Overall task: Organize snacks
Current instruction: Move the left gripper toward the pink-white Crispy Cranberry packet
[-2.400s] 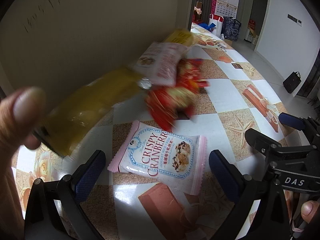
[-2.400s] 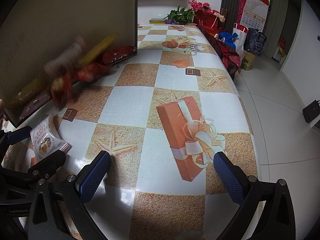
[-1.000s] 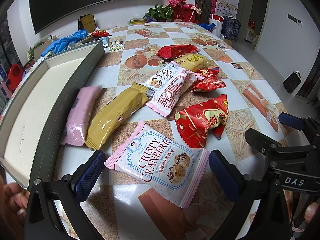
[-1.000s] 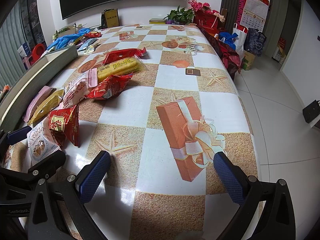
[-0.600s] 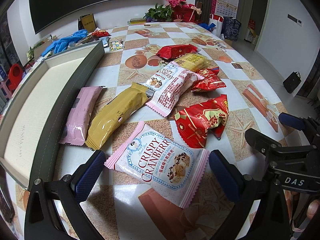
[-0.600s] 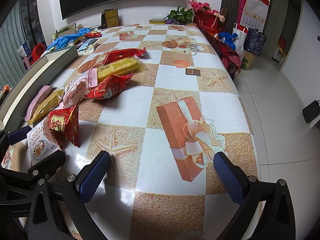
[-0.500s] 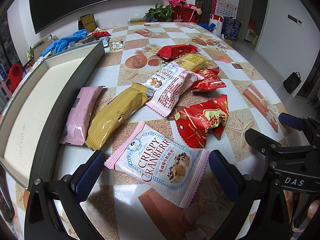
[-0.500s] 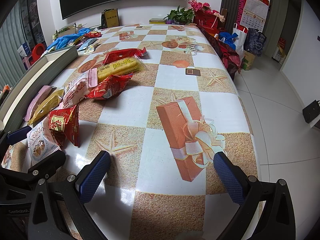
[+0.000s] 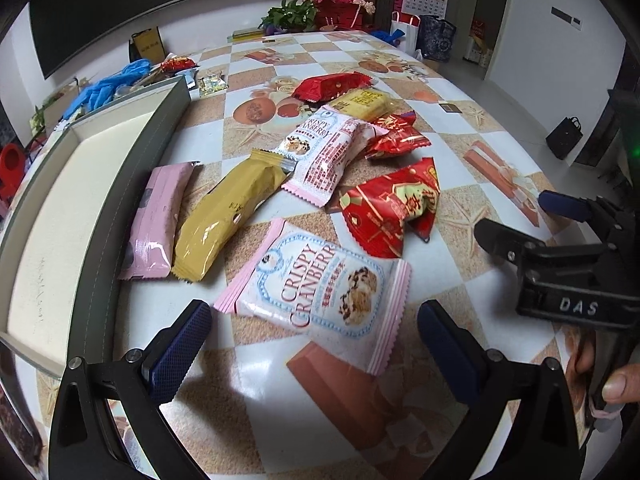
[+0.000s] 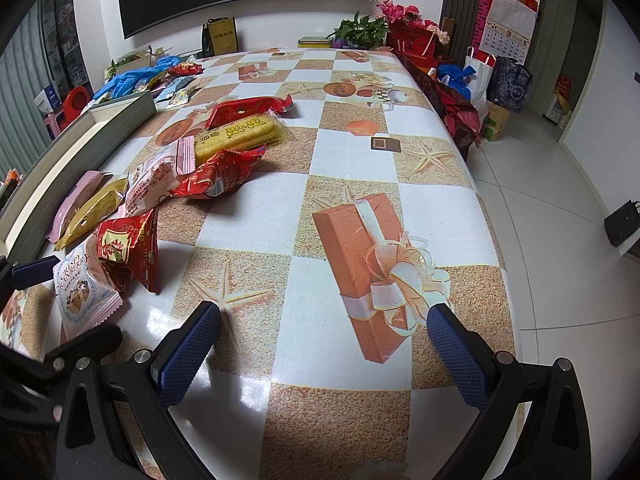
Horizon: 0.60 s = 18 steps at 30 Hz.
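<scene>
**A:** Right in front of the left gripper (image 9: 314, 330), between its spread, empty jaws: the near cranberry packet (image 9: 320, 282), flat on the table (image 9: 472, 148). Right gripper (image 10: 324, 346) also wide apart, holding nothing, over bare tablecloth with the snacks off to its left.

**B:** Handling?

**A:** My read: all light, thin film pouches. Glossy, so probably slippery under the pads, and soft enough to buckle. Contents look like crisp biscuit, so squeeze gently. I'd take the near packet across its short width at mid-body, or by the crimped pink end seal. It lies flat, so one finger has to get under an edge.

**B:** Long ones?

**A:** Pink bar (image 9: 154, 222) and mustard bar (image 9: 224, 216) lie side by side, touching, just beside the wall of the tray (image 9: 132, 184). They look stiffer, so a pinch across the middle should do. The puffy red bag (image 9: 394, 210) stands up a bit, probably the easiest grab.

**B:** Count?

**A:** Eight in the main spread:
- cranberry packets: 2, the second cranberry packet (image 9: 328, 152) further back
- red: 3, the near bag, a crumpled red bag (image 9: 396, 140), a long red pack (image 9: 330, 85)
- yellow biscuit pack (image 9: 362, 103): 1
- pink bar: 1
- mustard bar: 1

Tray interior shows nothing in it. Small wrappers at the far end near the blue gloves (image 9: 108, 88) are too small to count.
</scene>
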Available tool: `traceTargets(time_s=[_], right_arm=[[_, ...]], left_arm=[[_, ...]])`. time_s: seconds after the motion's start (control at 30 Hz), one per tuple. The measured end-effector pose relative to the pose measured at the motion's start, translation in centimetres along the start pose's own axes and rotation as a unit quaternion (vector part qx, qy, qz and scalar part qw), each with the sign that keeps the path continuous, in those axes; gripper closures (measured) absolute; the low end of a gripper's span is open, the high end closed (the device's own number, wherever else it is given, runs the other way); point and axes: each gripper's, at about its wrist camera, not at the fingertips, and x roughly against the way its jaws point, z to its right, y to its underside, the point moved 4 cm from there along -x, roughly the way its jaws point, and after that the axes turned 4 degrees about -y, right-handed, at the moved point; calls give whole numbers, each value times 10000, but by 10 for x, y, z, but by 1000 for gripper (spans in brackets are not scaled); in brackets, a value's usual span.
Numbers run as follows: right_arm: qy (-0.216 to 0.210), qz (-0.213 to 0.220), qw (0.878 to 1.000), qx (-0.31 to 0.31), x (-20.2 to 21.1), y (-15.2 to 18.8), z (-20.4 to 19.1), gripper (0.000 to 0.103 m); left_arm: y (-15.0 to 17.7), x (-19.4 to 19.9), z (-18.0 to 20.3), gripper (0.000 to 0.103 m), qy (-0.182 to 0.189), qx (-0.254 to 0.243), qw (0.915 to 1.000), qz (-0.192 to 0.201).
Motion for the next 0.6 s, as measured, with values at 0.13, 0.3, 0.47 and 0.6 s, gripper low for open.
traceTargets(time_s=[0.13,0.3,0.47,0.6], right_arm=[[10,0,10000,-14,0,0,0,0],[7,0,10000,-7,0,0,-1,0],[7,-1,10000,-8,0,0,-1,0],[7,-1,10000,-8,0,0,-1,0]], left_arm=[[2,1,-1,0,7,6,10000,18],[2,2,-1,0,-31,27,10000,21],[3,2,-1,0,-43,20,10000,15],[4,2,0,0,-12,-23,10000,61]])
